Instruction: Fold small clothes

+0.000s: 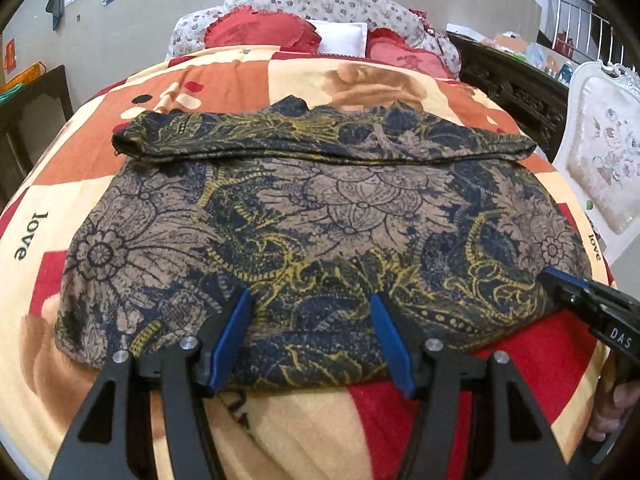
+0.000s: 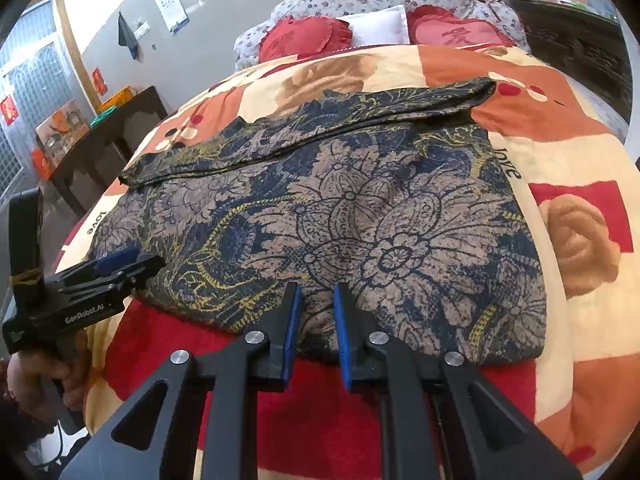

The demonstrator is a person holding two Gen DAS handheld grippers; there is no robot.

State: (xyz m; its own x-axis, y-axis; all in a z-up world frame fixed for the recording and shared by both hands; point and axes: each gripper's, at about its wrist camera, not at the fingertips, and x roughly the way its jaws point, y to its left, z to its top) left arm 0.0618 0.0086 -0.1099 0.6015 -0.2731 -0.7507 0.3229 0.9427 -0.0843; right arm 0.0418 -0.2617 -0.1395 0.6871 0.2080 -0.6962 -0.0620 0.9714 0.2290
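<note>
While the blanket (image 1: 100,168) fills both frames, the patterned garment (image 1: 320,216) lies across the middle, long axis left to right, near hem at both grippers. Left gripper (image 1: 310,300) gapes, empty, over the lower-centre hem; right gripper (image 2: 316,292) stands narrowly parted, gripping nothing.

Bed w/ patchwork blanket (image 1: 200,80), paisley garment (image 1: 320,208) flat on it, pillows (image 1: 260,30) at head

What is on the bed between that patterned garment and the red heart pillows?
Only bare blanket lies between the patterned garment and the red heart pillows; both views show this.
</note>
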